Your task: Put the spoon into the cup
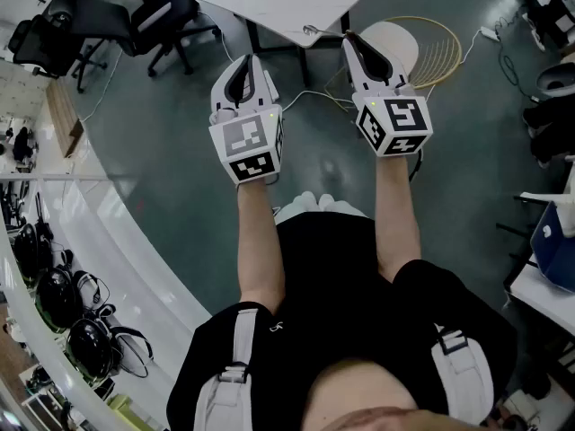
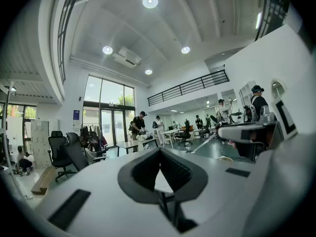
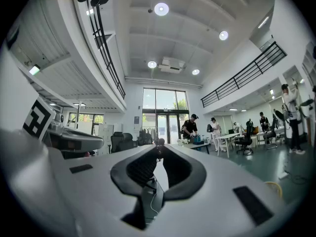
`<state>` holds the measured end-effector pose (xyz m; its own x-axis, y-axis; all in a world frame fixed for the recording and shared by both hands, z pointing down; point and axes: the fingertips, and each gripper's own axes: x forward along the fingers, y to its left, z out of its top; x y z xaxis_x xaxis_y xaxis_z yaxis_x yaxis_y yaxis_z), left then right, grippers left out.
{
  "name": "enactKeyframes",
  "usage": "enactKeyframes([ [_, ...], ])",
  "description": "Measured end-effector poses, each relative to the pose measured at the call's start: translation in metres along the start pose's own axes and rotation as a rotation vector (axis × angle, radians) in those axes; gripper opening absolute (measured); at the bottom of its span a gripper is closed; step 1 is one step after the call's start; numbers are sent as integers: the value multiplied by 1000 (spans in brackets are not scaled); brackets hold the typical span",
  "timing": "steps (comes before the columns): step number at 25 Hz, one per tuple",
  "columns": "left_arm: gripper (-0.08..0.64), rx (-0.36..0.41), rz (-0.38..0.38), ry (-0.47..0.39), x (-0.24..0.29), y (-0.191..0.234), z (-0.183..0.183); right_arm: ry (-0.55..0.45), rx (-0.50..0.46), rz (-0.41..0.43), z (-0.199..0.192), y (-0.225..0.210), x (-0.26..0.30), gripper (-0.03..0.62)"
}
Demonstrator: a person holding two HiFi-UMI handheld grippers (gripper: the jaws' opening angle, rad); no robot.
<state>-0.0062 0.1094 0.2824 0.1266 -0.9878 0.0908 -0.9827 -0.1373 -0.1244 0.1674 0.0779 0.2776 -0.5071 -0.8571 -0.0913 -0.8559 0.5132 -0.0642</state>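
- Both grippers are held level and side by side in front of the person, over the grey floor [image 1: 162, 178], short of the near corner of the white table [image 1: 296, 3].
- Left gripper [image 1: 247, 59]: the 2 jaws meet at their tips. The oval gap behind the tips shows only the table beyond, so it has hold of nothing.
- Right gripper [image 1: 349, 37]: the jaws likewise stand tip to tip with nothing between them.
- Spoon and cup: neither appears in any of the 3 views. The visible stretch of the table near its corner is bare, and their location cannot be told from here.
- Surroundings: office chairs [image 1: 162, 12] stand beyond the left gripper, and a cable loop [image 1: 440, 48] lies on the floor beyond the right gripper.
- Task status, as a judgement: not started. The first step is to locate the 2 items.
- Handling, as a judgement: a spoon is light, rigid and often slick. Grip it at mid-handle across its flat faces and keep the bowl free. A flat-lying handle leaves little clearance for the jaw tips.
- Expect a light cup to tip if the spoon strikes its rim.
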Motion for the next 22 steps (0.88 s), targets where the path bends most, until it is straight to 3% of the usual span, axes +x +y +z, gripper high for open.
enactKeyframes([
  [6, 12, -60, 3, -19, 2, -2, -4, 27, -29, 3, -7, -3, -3, 44],
  [9, 12, -75, -14, -26, 2, -10, -5, 19, 11, 1, -6, -6, -6, 46],
  [22, 12, -77, 4, -19, -1, -10, -4, -8, 51, -1, 0, -20, -1, 49],
])
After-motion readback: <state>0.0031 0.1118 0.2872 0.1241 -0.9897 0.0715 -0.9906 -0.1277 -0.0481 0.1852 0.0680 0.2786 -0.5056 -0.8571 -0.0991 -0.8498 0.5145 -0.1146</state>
